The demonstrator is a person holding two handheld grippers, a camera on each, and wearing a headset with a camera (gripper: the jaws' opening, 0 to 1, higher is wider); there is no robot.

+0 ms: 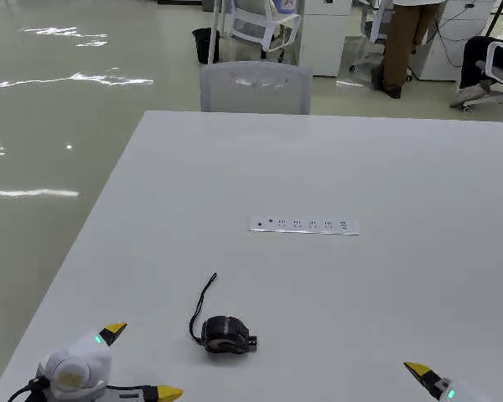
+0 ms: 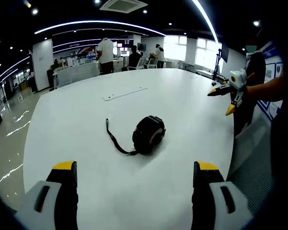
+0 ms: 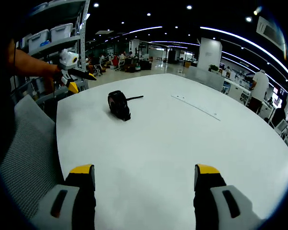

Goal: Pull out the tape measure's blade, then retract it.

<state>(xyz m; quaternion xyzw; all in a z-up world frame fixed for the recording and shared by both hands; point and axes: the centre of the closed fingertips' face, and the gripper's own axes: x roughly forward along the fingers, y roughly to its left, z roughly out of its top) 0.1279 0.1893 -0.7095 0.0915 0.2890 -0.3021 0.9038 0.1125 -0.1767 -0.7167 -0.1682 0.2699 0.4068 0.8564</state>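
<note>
Tape measure [image 1: 225,333]: 1, black, blade in, lying near the front edge of the white table [image 1: 335,159]. Its strap [image 1: 203,300] trails toward 11 o'clock.
Left gripper [image 1: 141,362]: at the tape's 8 o'clock, jaws spread, holding nothing.
Right gripper [image 3: 144,168]: at 4 o'clock, jaws spread, well apart.
Power strip [image 1: 304,225]: at 1 o'clock.
</note>
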